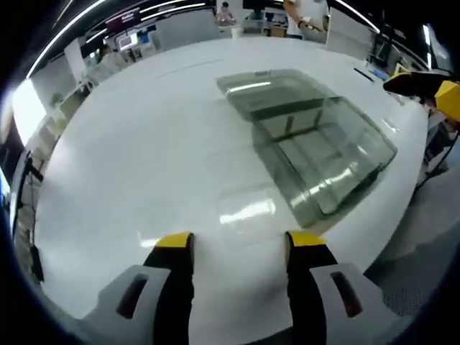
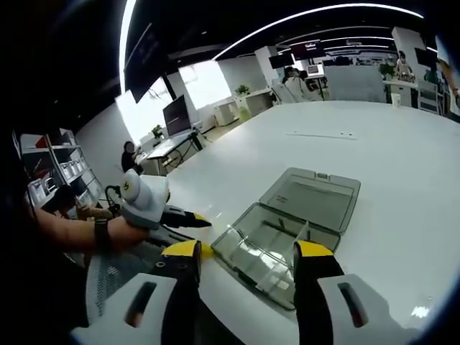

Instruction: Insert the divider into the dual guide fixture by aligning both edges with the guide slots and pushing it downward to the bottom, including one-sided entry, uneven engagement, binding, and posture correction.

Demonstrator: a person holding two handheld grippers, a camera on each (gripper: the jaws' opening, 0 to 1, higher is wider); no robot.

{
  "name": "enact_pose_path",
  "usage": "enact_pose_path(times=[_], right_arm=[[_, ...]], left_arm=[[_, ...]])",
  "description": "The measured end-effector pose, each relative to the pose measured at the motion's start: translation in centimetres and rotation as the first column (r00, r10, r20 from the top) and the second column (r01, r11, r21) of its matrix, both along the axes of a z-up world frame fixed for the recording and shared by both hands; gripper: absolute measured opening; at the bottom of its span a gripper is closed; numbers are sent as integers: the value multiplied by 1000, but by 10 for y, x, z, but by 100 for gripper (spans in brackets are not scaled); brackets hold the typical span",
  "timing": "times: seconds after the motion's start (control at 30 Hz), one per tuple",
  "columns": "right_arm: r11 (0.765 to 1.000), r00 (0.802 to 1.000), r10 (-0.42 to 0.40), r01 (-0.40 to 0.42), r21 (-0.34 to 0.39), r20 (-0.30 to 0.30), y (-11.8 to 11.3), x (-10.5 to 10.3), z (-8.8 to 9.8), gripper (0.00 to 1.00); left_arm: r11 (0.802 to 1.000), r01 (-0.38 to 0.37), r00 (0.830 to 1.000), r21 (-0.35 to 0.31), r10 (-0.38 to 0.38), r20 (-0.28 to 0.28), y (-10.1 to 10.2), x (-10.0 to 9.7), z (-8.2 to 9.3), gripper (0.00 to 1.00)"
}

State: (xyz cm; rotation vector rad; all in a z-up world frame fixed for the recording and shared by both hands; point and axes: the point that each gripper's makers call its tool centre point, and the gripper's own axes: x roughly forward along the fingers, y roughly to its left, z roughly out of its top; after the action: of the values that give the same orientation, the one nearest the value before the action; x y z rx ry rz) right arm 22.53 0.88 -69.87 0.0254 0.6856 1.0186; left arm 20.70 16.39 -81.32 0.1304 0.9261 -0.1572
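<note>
A clear plastic box [image 1: 327, 169] lies on the white table [image 1: 144, 165] with its lid [image 1: 269, 92] folded open at the far side. Thin clear partitions [image 2: 303, 231] stand inside the box [image 2: 262, 251]; I cannot pick out a loose divider. My left gripper [image 1: 241, 241] is open and empty over bare table, short of the box's near corner. My right gripper [image 2: 248, 251] is also open and empty, its jaws either side of the box's near edge, apart from it. The left gripper [image 2: 147, 200], held by a hand, sits at the table edge left of the box.
The right gripper's yellow and black body [image 1: 440, 92] shows at the table's far right edge. A person's forearm with a wristwatch [image 2: 100, 233] reaches in from the left. Desks, monitors and people stand beyond the table. The table edge runs just under the box.
</note>
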Motion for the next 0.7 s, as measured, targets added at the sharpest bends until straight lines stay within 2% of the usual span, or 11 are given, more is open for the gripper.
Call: enact_pose_path(times=[0.1,0.17,0.23,0.37,0.5,0.6,0.7], right_arm=[[1000,1000,-3,3,3,-1,0,0,1,48],[1000,1000,-4,4,3,0,0,1,1,48],[1000,1000,-2,2,3,-1,1,0,0,48],[1000,1000,-2,2,4,-2,2,0,1,48],[1000,1000,-5,5,0,-4,0,1,0,48],[1000,1000,-8,8,-4,-8,-2,1,-2,48],[1000,1000,-7,7,0,-5,-1,2,-1,48]], left_arm=[[999,13,1000,31,-13,1,2,0,2,50],[1000,23,1000,19,-23,-5,-1,0,2,49],[1000,24,1000,1,-24,16,-5,2,4,49],[999,31,999,10,-31,8,-7,7,0,48],[1000,19,1000,6,-19,16,-8,15,1,48],[1000,-16,1000,-21,15,-8,-6,15,-1,46],[999,-45,999,-17,44,-17,-3,14,0,43]])
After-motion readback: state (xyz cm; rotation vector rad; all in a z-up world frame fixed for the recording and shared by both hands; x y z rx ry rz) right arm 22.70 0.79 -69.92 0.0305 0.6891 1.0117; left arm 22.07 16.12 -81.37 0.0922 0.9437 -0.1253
